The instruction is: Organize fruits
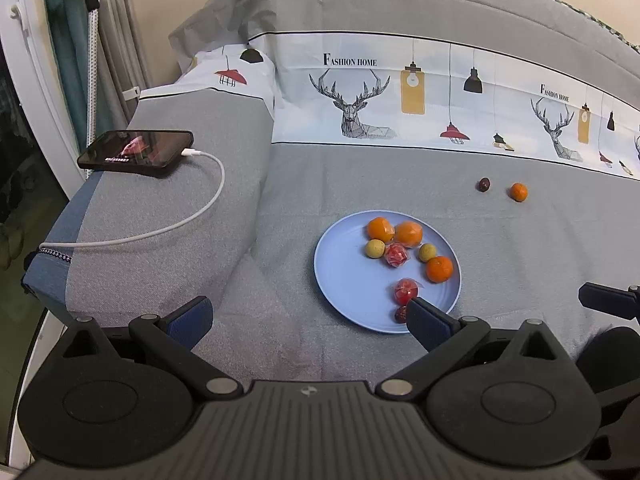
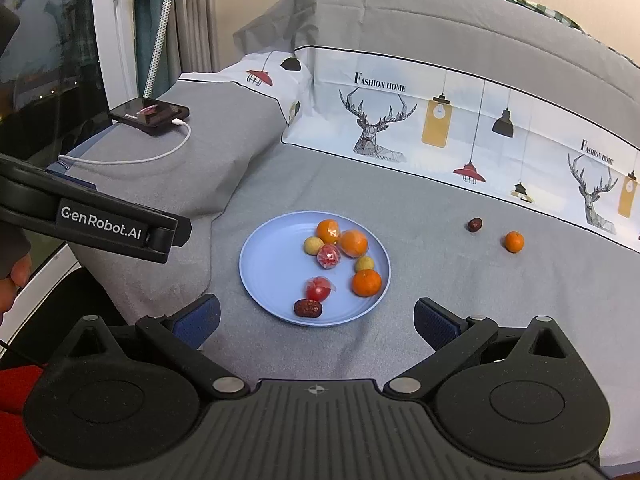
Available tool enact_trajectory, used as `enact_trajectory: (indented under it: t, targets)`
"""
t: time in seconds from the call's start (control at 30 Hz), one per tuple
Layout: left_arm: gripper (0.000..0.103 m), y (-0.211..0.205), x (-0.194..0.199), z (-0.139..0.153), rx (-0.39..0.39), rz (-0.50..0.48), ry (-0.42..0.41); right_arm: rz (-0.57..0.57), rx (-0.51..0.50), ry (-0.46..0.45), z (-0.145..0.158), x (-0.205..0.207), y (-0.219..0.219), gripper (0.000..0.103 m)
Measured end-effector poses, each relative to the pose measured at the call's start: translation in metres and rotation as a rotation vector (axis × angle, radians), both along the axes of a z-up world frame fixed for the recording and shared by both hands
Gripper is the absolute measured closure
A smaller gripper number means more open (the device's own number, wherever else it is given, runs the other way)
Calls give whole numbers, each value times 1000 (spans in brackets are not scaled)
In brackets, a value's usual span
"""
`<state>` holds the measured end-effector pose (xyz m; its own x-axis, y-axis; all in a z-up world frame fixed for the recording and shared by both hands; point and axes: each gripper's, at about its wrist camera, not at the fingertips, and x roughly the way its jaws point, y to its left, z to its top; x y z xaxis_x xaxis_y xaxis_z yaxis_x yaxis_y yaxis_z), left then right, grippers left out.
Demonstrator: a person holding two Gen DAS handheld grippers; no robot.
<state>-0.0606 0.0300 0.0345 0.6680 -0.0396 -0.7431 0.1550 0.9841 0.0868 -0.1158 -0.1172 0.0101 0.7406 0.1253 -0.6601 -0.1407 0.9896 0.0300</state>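
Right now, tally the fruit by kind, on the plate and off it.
Oranges: 4 (3 on the plate, 1 off)
Wrapped red fruits: 2
Yellow fruits: 2
Dates: 2 (1 on, 1 off)
Total: 10

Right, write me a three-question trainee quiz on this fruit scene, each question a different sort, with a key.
1. True or false: the phone on the folded blanket has a cable plugged in.
2. How many oranges lie on the blue plate? A) one B) three C) five
3. Fill in: off the plate, on the bedspread, lie a small orange and a dark ____.

Key
1. True; the white cable runs from its end.
2. B; three oranges.
3. Date, like the date on the plate. Both the left tongs and right tongs stand open and empty.
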Motion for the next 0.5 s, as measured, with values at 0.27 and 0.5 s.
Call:
enact_trajectory:
  t: [0.27,0.5]
  targets:
    - [0,-1,3,-5,4,-2,15,-2,7,17,-3,3,0,1]
    - [0,-3,5,-10,10,-3,30,-6,18,33,-7,6,-2,1]
